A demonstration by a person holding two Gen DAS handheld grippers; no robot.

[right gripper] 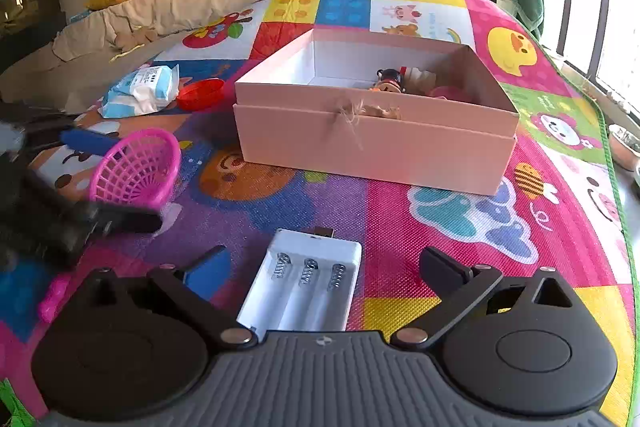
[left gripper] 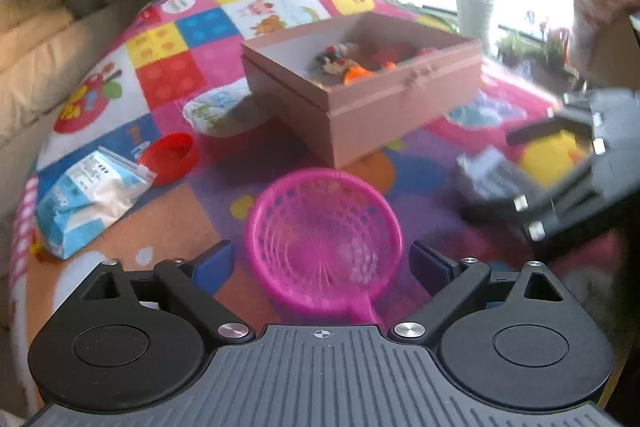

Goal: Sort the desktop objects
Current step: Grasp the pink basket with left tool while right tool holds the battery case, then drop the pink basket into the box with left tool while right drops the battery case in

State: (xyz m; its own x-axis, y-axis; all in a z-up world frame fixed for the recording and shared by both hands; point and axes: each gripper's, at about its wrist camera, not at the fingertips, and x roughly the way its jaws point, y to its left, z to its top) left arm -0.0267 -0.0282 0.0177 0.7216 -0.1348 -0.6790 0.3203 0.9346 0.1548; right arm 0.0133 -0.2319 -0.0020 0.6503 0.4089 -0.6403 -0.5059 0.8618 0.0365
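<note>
Pink basket (left gripper: 323,239) sits between the wide-open left gripper (left gripper: 323,267), untouched; right gripper (right gripper: 324,267) also gapes around a white battery holder (right gripper: 302,287), gripping nothing.

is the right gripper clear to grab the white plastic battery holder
Probably yes: the right gripper is open, its jaws either side of the white plastic battery holder, which lies flat on the colourful play mat with nothing covering it.

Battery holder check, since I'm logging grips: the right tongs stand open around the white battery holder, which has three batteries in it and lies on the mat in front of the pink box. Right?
Not quite. The battery holder is empty: the right wrist view shows three bare slots with springs. The rest holds: right tongs open around it, on the mat in front of the pink box.
</note>
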